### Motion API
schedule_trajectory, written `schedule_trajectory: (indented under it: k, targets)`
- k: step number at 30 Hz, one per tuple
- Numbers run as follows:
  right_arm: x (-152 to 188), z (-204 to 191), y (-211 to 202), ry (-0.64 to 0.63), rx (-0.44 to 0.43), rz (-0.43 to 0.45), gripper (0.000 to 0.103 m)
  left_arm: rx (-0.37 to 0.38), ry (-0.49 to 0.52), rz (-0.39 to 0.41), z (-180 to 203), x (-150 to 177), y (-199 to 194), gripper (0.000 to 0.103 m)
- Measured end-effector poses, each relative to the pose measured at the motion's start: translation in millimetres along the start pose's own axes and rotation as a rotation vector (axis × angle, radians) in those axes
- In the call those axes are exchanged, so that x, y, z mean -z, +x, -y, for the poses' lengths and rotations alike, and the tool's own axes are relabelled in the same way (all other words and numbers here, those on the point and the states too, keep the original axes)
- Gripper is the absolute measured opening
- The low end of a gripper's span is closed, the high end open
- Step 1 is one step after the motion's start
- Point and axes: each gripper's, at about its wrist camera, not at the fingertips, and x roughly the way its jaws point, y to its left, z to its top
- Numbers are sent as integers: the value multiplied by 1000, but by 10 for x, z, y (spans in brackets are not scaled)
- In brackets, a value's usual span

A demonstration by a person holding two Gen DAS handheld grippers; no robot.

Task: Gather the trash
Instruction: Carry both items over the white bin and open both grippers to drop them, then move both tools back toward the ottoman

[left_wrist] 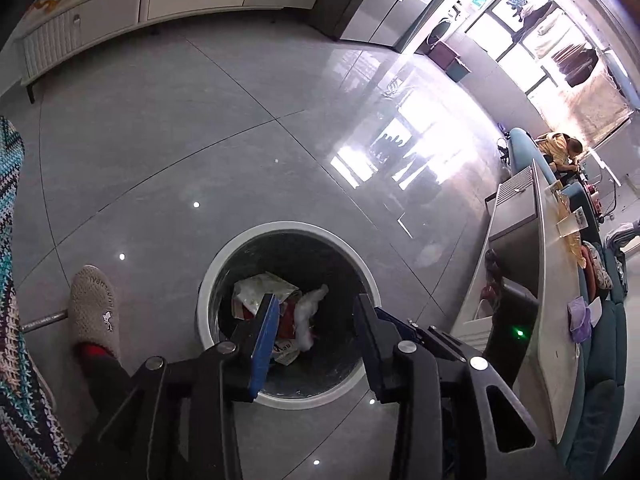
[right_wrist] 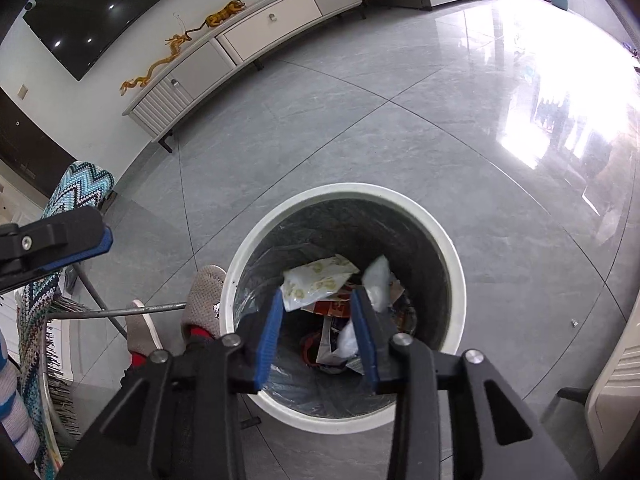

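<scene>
A round white-rimmed trash bin [left_wrist: 280,227] [right_wrist: 454,248] with a dark liner stands on the grey tile floor. Inside lie a white printed wrapper [left_wrist: 256,286] [right_wrist: 316,278], crumpled white tissue [left_wrist: 310,308] [right_wrist: 378,276] and red packaging [right_wrist: 336,308]. My left gripper [left_wrist: 316,316] hovers open and empty over the bin's mouth. My right gripper [right_wrist: 316,312] is also open and empty above the bin. The left gripper's blue-padded finger [right_wrist: 96,244] shows at the left edge of the right wrist view.
A person's slippered feet [left_wrist: 94,308] [right_wrist: 202,300] stand left of the bin beside a metal chair frame [right_wrist: 120,312] with a zigzag knit throw [left_wrist: 12,280] [right_wrist: 78,192]. A white TV cabinet [right_wrist: 260,36] lines the far wall. A white table [left_wrist: 540,300] and teal sofa [left_wrist: 604,340] are at right.
</scene>
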Motion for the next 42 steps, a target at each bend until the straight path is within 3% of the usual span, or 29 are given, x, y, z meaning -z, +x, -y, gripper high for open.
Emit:
schedule_trajectory:
  k: [9,15,22,24,27,31,36,42]
  targets:
    - [-52,-152,-310,-36,-2,60,36,-35,71,170,104,177,-772,36]
    - [-87,-399,-920,-93,-17,164,36,-67,124,273,142,413,-1407,36]
    - [34,-976,-1763,-210,-59,286,36,-123,148,365,71,785,-2151,36]
    - [99,-1184,-1991,-252,-77,318,36,-141,148,403,33,923,-2415,37]
    - [207,-1529,-2311,-315,-99,365,36,-181,145,480,-36,1156,-2838,51]
    - [374,-1969,-2678,-386,-133,415,36,-221,133,580,-192,1549,-3419,59]
    - [608,-2482,-3088,-472,-176,468,36,-268,91,704,-428,2104,-4030,60]
    - [808,-2939,-3413,-550,-230,507,36,-330,-12,810,-871,2675,-4471,60]
